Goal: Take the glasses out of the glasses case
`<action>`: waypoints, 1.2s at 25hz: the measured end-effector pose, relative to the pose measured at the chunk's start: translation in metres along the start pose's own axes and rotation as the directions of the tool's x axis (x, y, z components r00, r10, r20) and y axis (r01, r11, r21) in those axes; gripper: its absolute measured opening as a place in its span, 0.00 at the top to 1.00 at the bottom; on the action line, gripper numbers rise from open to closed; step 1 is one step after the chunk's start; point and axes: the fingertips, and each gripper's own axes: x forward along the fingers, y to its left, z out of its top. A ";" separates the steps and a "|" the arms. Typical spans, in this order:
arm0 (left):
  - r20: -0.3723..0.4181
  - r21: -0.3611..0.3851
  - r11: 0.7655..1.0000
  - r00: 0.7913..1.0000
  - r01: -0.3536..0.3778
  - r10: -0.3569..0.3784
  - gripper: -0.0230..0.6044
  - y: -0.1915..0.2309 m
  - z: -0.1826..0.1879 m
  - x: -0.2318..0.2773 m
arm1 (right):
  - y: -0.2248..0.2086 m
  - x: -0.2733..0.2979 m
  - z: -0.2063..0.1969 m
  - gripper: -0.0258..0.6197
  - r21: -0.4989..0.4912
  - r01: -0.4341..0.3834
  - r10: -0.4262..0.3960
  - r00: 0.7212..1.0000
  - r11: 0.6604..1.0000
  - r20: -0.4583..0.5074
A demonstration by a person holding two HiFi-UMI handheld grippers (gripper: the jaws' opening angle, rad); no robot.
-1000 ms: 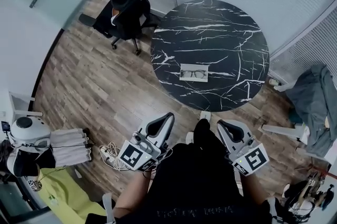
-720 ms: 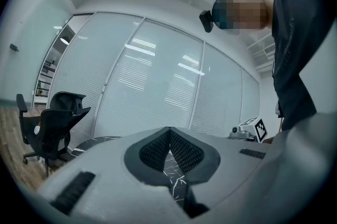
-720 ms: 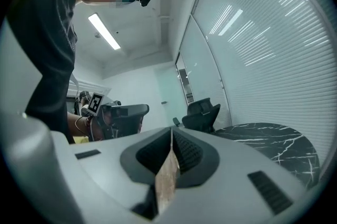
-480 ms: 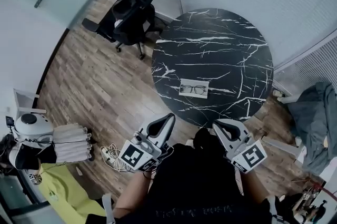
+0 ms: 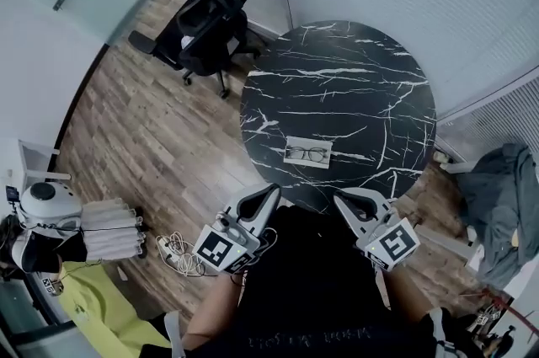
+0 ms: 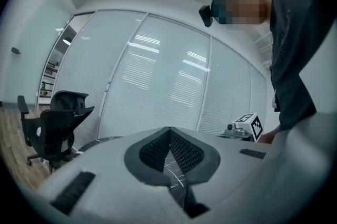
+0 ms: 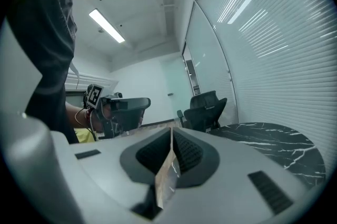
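Note:
An open glasses case (image 5: 308, 153) lies flat on the near part of the round black marble table (image 5: 362, 70), with dark-framed glasses (image 5: 307, 152) resting in it. My left gripper (image 5: 269, 191) and right gripper (image 5: 339, 199) are held close to my body, just short of the table's near edge and apart from the case. In the left gripper view the left gripper (image 6: 169, 130) has its jaws together with nothing between them. The right gripper (image 7: 171, 130) looks the same in its own view. The case does not show in either gripper view.
A black office chair (image 5: 210, 7) stands on the wood floor left of the table. Glass walls with blinds run behind the table. A white device (image 5: 42, 209), cables (image 5: 177, 251) and a yellow-green cloth (image 5: 93, 306) lie at my left, grey fabric (image 5: 501, 196) at my right.
In the head view the table and case have drawn nearer to my grippers. Both grippers stay shut and empty; the right one has shifted slightly left.

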 end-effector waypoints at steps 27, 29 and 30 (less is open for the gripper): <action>-0.149 -0.090 0.992 0.984 0.088 -0.101 0.93 0.055 -0.061 0.013 | -0.044 0.087 -0.108 0.91 -0.028 -0.034 0.022 0.930 0.999 -0.367; -0.149 -0.087 0.992 0.984 0.089 -0.102 0.93 0.059 -0.067 0.013 | -0.047 0.092 -0.118 0.91 -0.047 -0.045 0.022 0.917 0.998 -0.398; -0.151 -0.088 0.992 0.983 0.088 -0.100 0.93 0.061 -0.068 0.013 | -0.049 0.095 -0.124 0.91 -0.060 -0.052 0.022 0.910 0.997 -0.415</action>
